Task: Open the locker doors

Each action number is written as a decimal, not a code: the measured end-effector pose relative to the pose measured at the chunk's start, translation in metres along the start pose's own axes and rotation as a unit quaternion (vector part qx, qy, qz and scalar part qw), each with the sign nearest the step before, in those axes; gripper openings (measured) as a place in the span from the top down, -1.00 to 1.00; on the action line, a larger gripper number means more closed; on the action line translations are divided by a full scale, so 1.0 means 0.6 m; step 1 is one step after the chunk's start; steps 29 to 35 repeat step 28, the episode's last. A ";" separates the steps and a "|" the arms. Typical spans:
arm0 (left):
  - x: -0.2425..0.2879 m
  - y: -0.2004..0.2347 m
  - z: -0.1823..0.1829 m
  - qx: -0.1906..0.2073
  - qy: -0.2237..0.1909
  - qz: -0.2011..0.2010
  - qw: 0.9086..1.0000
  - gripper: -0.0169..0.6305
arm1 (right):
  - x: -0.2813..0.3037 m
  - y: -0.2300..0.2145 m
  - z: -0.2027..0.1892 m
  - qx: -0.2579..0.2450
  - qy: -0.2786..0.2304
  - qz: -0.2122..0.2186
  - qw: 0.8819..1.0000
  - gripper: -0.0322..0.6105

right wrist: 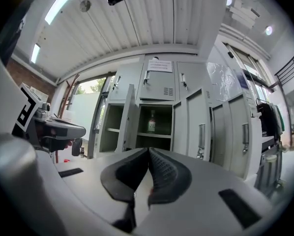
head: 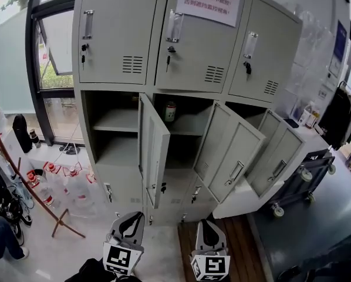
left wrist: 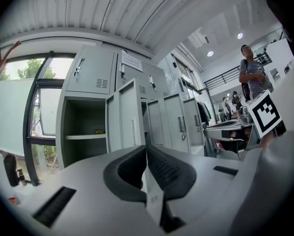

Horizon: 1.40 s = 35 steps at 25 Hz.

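Facing grey metal locker cabinet (head: 122, 34) w/ mid-row doors (head: 154, 151) swung open: left gripper (left wrist: 147, 149) & right gripper (right wrist: 148, 152), jaws together, empty.

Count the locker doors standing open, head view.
3, all in the middle row: left door, centre door, right door. The top row is shut; the bottom row is partly hidden behind them.

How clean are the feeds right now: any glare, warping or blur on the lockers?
Head view: lockers evenly lit, edges bowed by the wide lens, window bright at left. Left gripper view: strong fisheye, window washed out, left claw soft up close. Right gripper view: ceiling light glares, bottle on the shelf clear.
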<state>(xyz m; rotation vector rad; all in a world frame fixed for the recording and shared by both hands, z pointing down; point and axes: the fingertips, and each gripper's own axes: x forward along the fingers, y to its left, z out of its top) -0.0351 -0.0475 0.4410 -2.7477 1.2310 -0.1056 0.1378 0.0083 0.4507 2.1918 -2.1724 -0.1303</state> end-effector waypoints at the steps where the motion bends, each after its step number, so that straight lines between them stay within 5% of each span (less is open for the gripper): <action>1: 0.001 -0.011 0.000 0.001 -0.001 -0.006 1.000 0.86 | -0.011 -0.006 -0.006 -0.002 0.002 -0.004 1.000 0.85; 12: 0.005 -0.070 0.002 0.007 0.009 -0.029 1.000 0.86 | -0.053 -0.043 -0.025 0.000 0.011 -0.027 1.000 0.86; 35: 0.004 -0.064 0.000 0.009 0.012 -0.023 1.000 0.86 | -0.042 -0.038 -0.028 0.007 0.010 -0.019 1.000 0.86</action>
